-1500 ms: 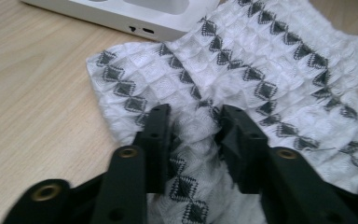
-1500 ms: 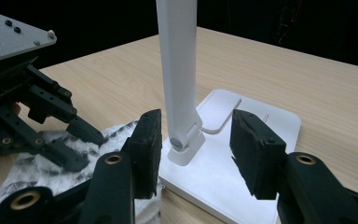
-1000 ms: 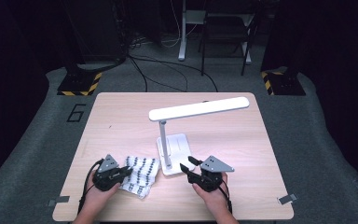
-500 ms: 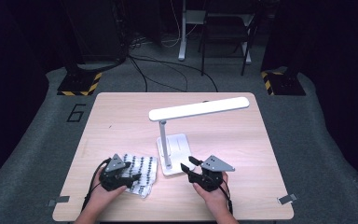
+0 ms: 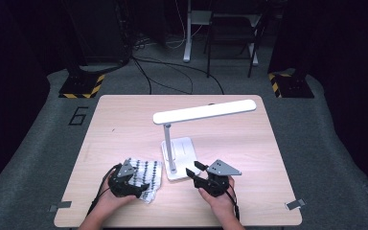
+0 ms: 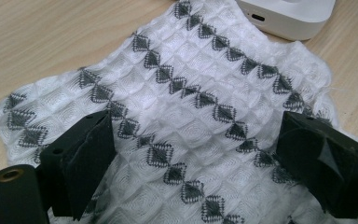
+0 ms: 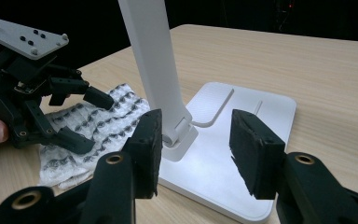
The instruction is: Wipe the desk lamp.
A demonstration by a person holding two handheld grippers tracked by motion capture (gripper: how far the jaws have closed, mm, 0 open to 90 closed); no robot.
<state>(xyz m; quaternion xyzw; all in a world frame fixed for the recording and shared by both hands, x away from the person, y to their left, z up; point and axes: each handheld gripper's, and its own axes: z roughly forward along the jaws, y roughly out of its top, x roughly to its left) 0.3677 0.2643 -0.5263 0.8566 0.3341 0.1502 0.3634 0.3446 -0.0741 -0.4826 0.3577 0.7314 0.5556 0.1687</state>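
While low over the cloth (image 6: 205,107), left tongs (image 6: 191,154) agape, seemingly untouching; right tongs (image 7: 196,149) parted, empty.

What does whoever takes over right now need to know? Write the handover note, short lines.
Left tongs: jaws have just been opening, now wide, over the cloth; pads not pressing on it.
Right tongs: open, astride the foot of the lamp post, nothing held.
Cloth: flat on the table, near front edge, its far edge by the lamp base.
Lamp: upright mid-table.
Done: cloth lies free of the jaws.
Left: probably grip the cloth again and wipe or fold; steady the lamp if needed.
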